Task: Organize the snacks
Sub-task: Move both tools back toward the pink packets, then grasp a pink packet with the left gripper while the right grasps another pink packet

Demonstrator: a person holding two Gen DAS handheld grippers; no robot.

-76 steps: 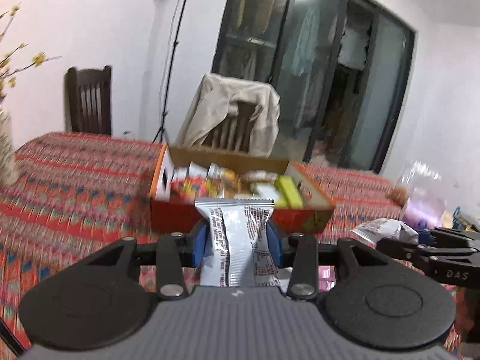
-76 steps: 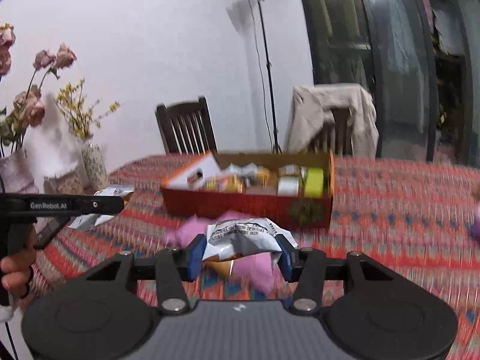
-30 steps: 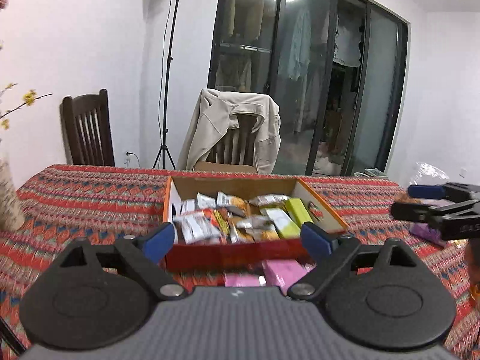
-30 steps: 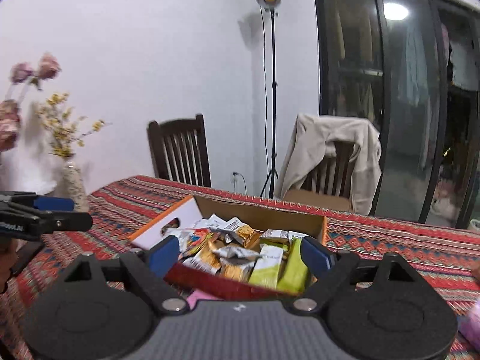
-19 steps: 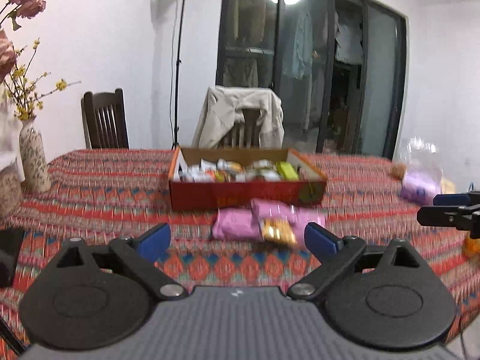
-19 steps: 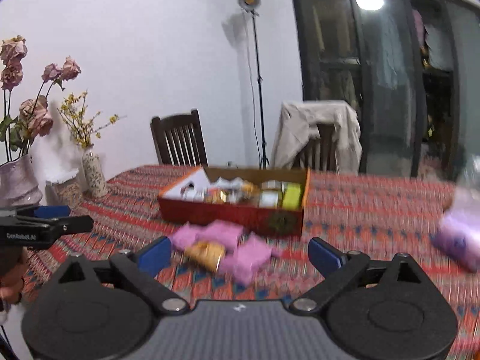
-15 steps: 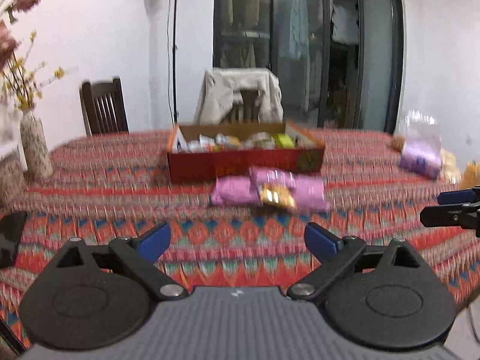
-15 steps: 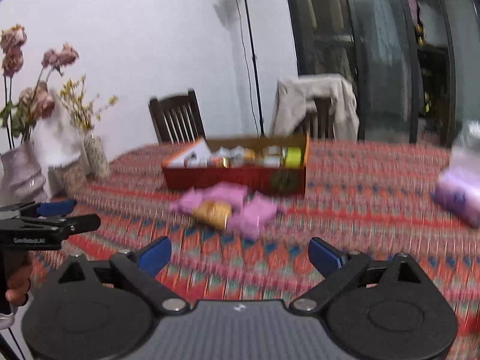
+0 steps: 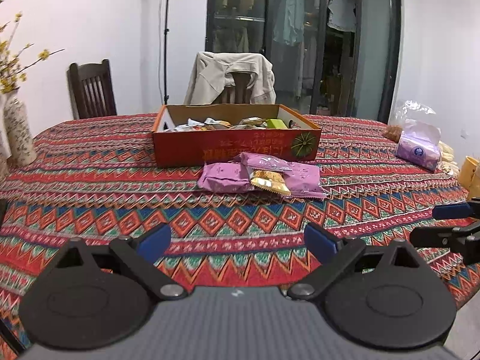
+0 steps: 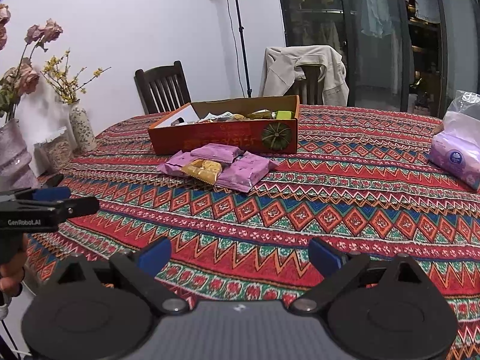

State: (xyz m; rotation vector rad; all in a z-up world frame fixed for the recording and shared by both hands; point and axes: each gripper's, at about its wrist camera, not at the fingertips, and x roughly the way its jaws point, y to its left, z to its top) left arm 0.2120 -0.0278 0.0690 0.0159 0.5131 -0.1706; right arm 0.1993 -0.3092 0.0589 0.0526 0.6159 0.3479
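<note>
One desk (image 9: 90, 180) under a red, blue and green zigzag-patterned cloth carries an open orange cardboard box (image 9: 237, 147) filled with mixed snack packets. Just in front of the box lie three purple foil snack packs (image 9: 222, 177) with a smaller gold wrapper (image 9: 268, 181) resting on them. Left gripper (image 9: 237, 241) and right gripper (image 10: 238, 253) hover near the desk's front edge, jaws spread wide, nothing between them.

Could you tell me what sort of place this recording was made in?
Most likely a home dining room: a table under a patterned cloth, wooden chairs beside it, a flower vase, and clothes hanging behind glass doors.
</note>
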